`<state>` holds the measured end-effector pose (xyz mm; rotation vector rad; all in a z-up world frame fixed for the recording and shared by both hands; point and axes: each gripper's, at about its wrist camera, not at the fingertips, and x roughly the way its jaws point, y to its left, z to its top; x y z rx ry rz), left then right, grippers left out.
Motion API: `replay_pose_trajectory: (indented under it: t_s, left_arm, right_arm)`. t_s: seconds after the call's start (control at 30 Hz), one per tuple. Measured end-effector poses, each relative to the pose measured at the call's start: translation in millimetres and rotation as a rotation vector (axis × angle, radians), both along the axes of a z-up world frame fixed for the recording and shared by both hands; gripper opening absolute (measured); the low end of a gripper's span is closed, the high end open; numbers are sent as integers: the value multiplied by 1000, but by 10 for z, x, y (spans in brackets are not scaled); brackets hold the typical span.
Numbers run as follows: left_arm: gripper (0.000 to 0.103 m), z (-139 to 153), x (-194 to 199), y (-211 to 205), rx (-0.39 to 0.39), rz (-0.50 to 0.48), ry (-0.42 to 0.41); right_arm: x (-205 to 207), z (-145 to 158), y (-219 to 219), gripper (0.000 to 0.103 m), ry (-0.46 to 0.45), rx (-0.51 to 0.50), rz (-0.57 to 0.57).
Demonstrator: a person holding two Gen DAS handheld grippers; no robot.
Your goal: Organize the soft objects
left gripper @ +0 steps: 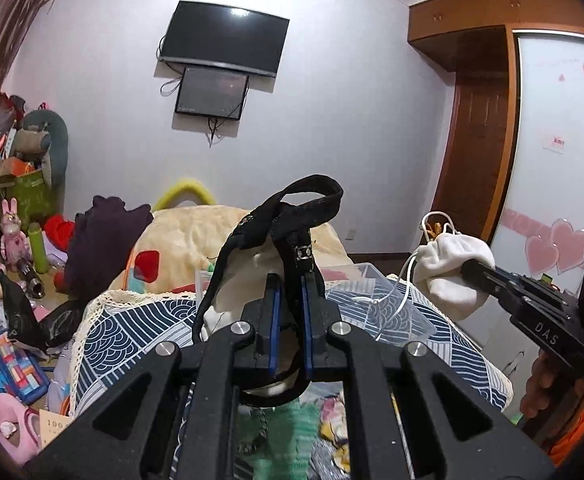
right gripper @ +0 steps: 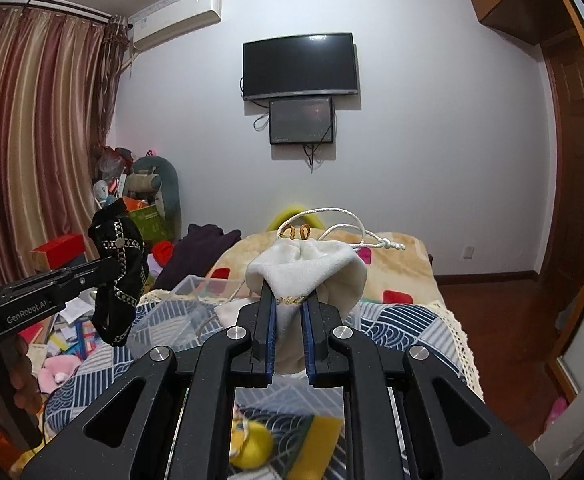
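My left gripper (left gripper: 290, 280) is shut on a black fabric pouch with studded trim (left gripper: 283, 224) and holds it up in the air; the pouch also shows in the right wrist view (right gripper: 119, 272). My right gripper (right gripper: 289, 300) is shut on a white drawstring pouch (right gripper: 312, 268) with white cords and gold rings at its neck, also held up. In the left wrist view the white pouch (left gripper: 452, 276) hangs from the right gripper at the right. Both are above a clear plastic box (right gripper: 187, 304) on the patterned bed cover.
A bed with a blue-white patterned cover (left gripper: 139, 320) and a beige blanket (right gripper: 388, 264) lies below. A dark purple garment (left gripper: 103, 244) is heaped at the left. Cluttered floor and toys (left gripper: 11, 360) fill the left side. A wardrobe (left gripper: 556, 152) stands at the right.
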<state>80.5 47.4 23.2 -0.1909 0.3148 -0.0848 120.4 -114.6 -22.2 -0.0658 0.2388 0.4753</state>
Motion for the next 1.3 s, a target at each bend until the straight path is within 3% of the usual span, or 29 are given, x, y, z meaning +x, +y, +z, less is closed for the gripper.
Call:
replay_pose_trajectory:
  t_s: [0.23, 0.57, 0.87, 1.07, 1.3]
  left_arm:
    - [9, -145, 376, 66, -4, 7, 66]
    - [9, -440, 784, -244, 148, -15, 191]
    - [9, -704, 1019, -254, 121, -67, 339]
    - [9, -676, 858, -247, 108, -88, 310]
    - [14, -594, 671, -218, 124, -68, 292]
  right_arm:
    - [271, -189, 221, 10, 75, -63, 17]
    - [546, -447, 360, 10, 209, -186, 48]
    - [638, -535, 406, 10, 275, -264, 81]
    - [610, -507, 414, 11, 262, -278, 90]
    - [504, -413, 325, 20, 234, -239, 98]
